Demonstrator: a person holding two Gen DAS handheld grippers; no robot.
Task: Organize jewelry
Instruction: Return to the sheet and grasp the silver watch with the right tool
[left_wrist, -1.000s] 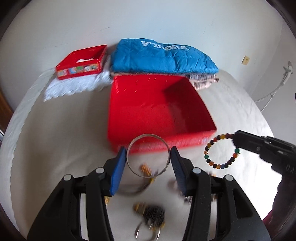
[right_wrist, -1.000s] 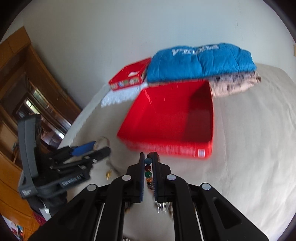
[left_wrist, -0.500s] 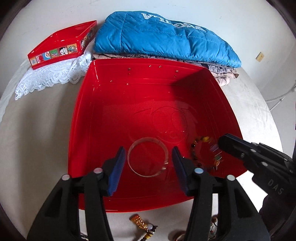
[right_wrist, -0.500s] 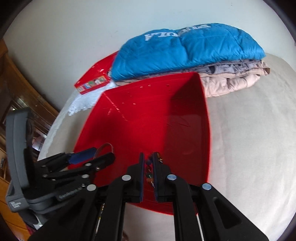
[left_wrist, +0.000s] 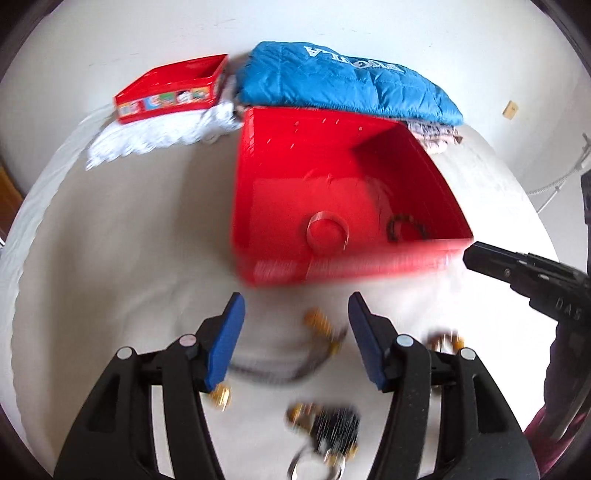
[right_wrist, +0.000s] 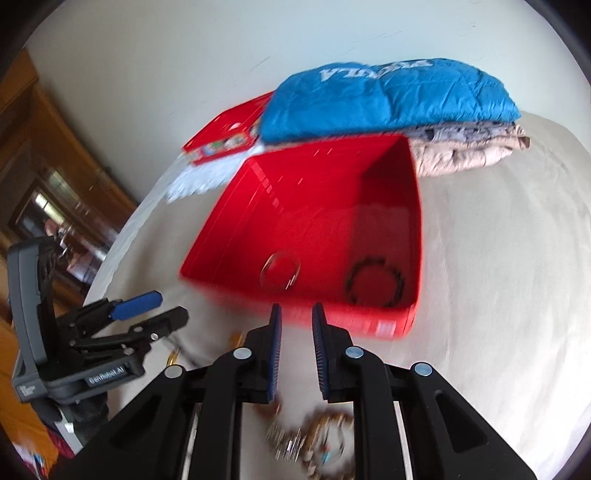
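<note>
Left wrist view: left gripper (left_wrist: 295, 314) empty, jaws opening over loose jewelry (left_wrist: 325, 424) on the bed sheet (left_wrist: 110, 258). Right gripper (right_wrist: 296, 314) also empty, jaws opening. Metal bangle (left_wrist: 327, 232) and beaded bracelet (left_wrist: 406, 230) are seen lying inside the red bin (left_wrist: 295, 173). One piece should be picked per grasp and lifted clear of the bin's near rim. Open sheet is available left of the bin.

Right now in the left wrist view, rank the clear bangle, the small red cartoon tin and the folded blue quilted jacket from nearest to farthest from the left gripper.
1. Clear bangle, inside the big red bin, just ahead of the left gripper.
2. Small red cartoon tin, far left on white lace.
3. Folded blue quilted jacket, behind the bin. Tin and jacket are close to call.
</note>
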